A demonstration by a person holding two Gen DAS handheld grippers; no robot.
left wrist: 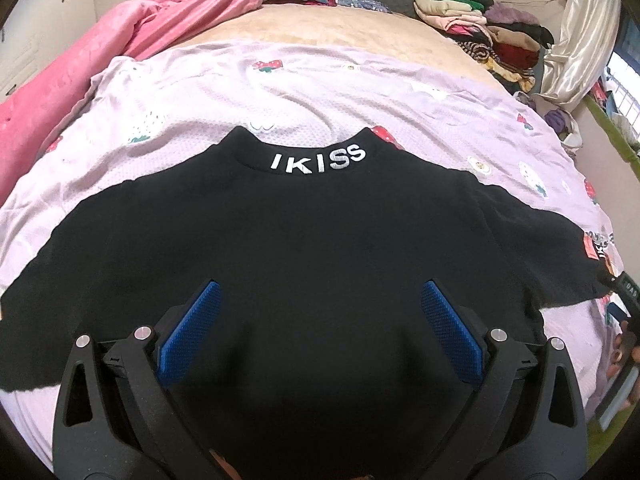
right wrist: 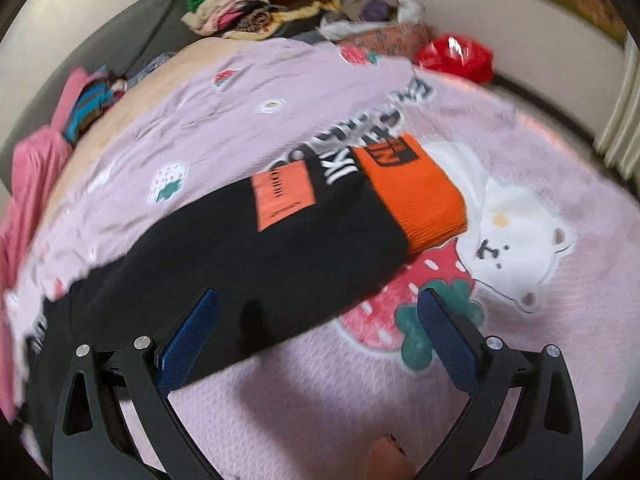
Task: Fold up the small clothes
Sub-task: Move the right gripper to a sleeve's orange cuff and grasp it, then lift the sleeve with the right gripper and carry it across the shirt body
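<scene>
Jaws of the left gripper (left wrist: 320, 320) stand spread wide and released, with nothing between the blue pads (left wrist: 192, 328); in the left wrist view they frame the lower middle of the frame, above the body of a black sweatshirt (left wrist: 304, 248). Whether the pads touch the cloth cannot be told. This garment lies spread flat across the centre of the frame on a lilac strawberry-print blanket (left wrist: 280, 92), its collar lettered "IKISS" (left wrist: 318, 158) pointing to the upper middle. Both sleeves extend outward to the left and right edges, and no fold line is visible in the body. A pink quilt (left wrist: 80, 60) fills the upper left; a pile of clothes (left wrist: 488, 28) sits at the upper right.

Right wrist view, which is motion-blurred: jaws of the right gripper (right wrist: 318, 320) are likewise spread apart and empty, at the lower middle of the frame. One black sleeve (right wrist: 256, 264) runs from the lower left toward the centre and ends in an orange ribbed cuff (right wrist: 416, 196), with an orange patch (right wrist: 282, 196) beside it. The left pad overlaps the sleeve's near edge in the frame; the right pad sits over bare blanket.

Assessment: folding appears not yet begun. The sweatshirt is laid out only. Sleeve folds and the body fold all remain, and the pile suggests further items to follow
</scene>
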